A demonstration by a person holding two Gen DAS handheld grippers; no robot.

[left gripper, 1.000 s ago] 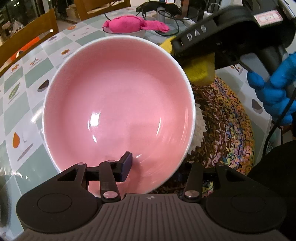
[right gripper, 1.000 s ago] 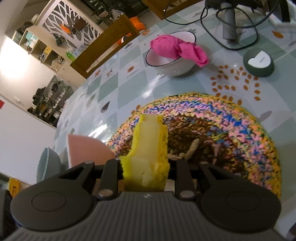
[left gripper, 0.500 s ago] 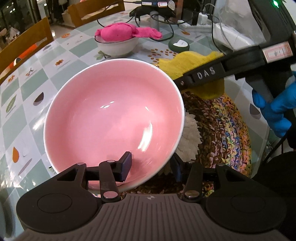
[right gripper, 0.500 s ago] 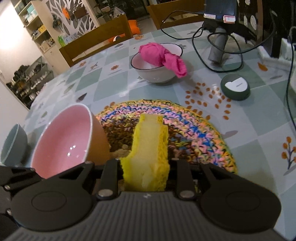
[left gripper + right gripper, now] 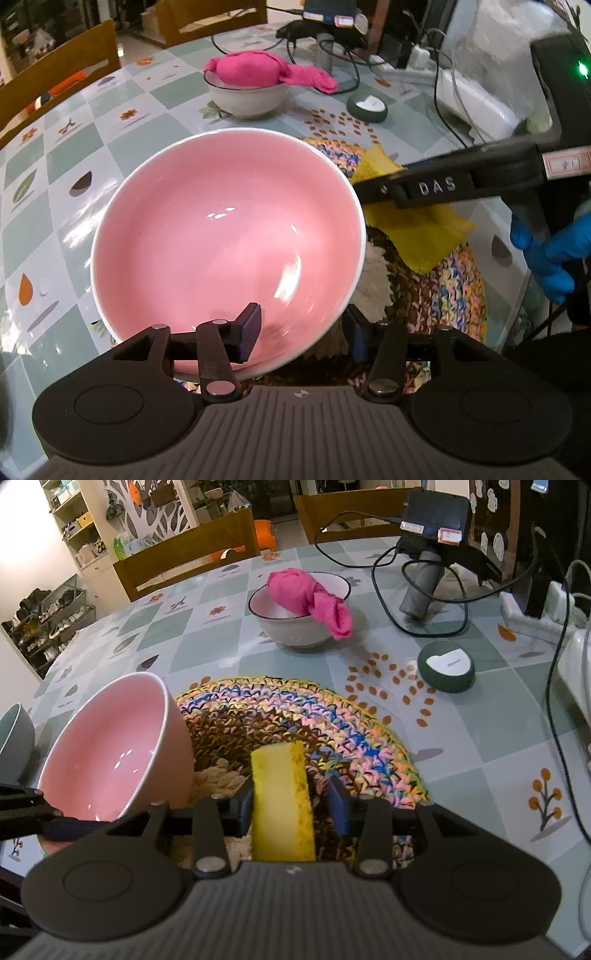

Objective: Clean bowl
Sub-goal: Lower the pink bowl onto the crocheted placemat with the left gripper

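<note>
**Both grips loosening at once**

Left wrist view: the pink bowl (image 5: pixel 229 251) is tilted above the counter (image 5: pixel 74 155), its near rim between the left gripper (image 5: pixel 301 332) fingers. Those fingers are opening, and the far one seems clear of the wall — the bowl could slide off onto the woven mat (image 5: pixel 443 291) or knock the rim.

Right wrist view: the right gripper (image 5: pixel 291 805) is opening too, the yellow sponge (image 5: pixel 282 805) standing between its fingers with a gap on one side. It may topple onto the mat — or against the bowl — leaving wiping unfinished.
</note>
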